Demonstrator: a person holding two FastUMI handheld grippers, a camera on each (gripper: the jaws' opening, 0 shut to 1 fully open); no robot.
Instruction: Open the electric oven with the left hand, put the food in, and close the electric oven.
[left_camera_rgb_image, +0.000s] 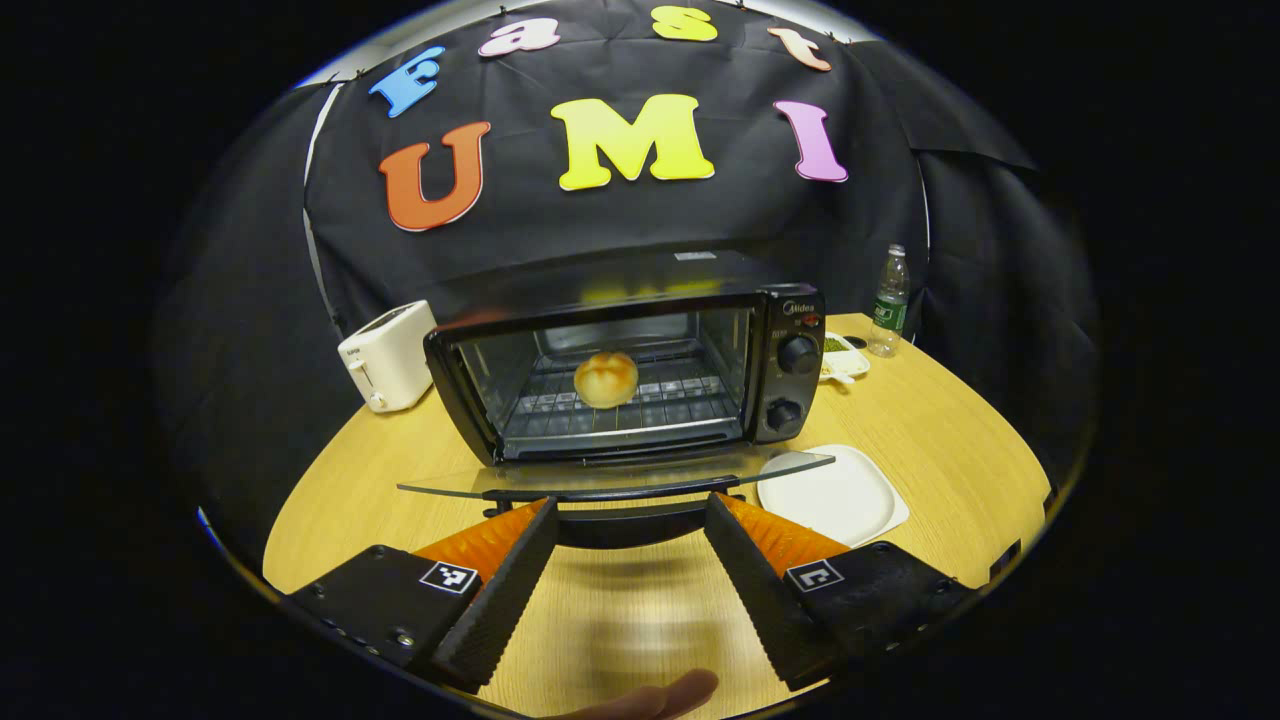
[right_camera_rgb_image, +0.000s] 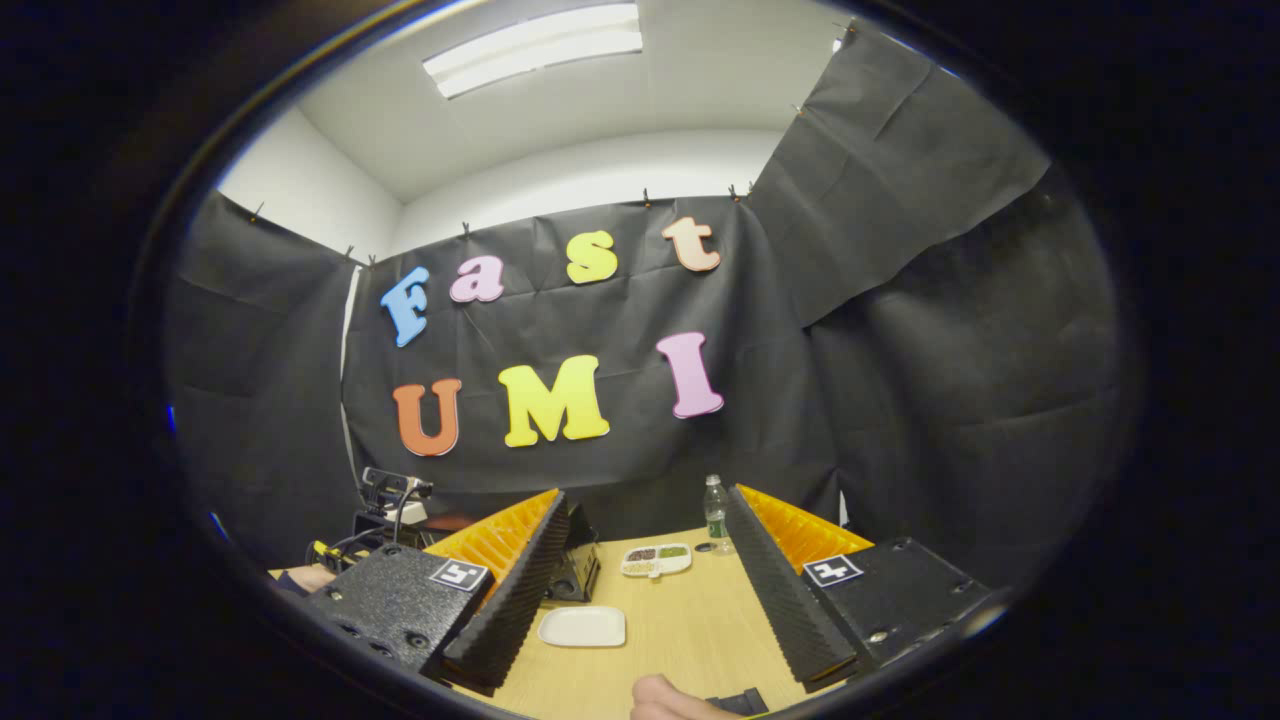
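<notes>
The black electric oven (left_camera_rgb_image: 790, 360) stands on the round wooden table with its glass door (left_camera_rgb_image: 610, 478) folded down flat. A round golden bun (left_camera_rgb_image: 606, 379) rests on the wire rack inside. My left gripper (left_camera_rgb_image: 630, 505) is open just in front of the door's edge, its fingers on either side of the dark door handle (left_camera_rgb_image: 625, 527) without pressing on it. My right gripper (right_camera_rgb_image: 648, 500) is open and empty, raised above the table. Part of the oven (right_camera_rgb_image: 580, 570) peeks out behind its left finger.
An empty white plate (left_camera_rgb_image: 835, 495) (right_camera_rgb_image: 583, 626) lies right of the oven door. Behind it are a small snack tray (left_camera_rgb_image: 845, 358) (right_camera_rgb_image: 655, 560) and a water bottle (left_camera_rgb_image: 888, 300) (right_camera_rgb_image: 715, 515). A white toaster (left_camera_rgb_image: 388, 355) stands left of the oven. Thumbs show at both views' bottom edges.
</notes>
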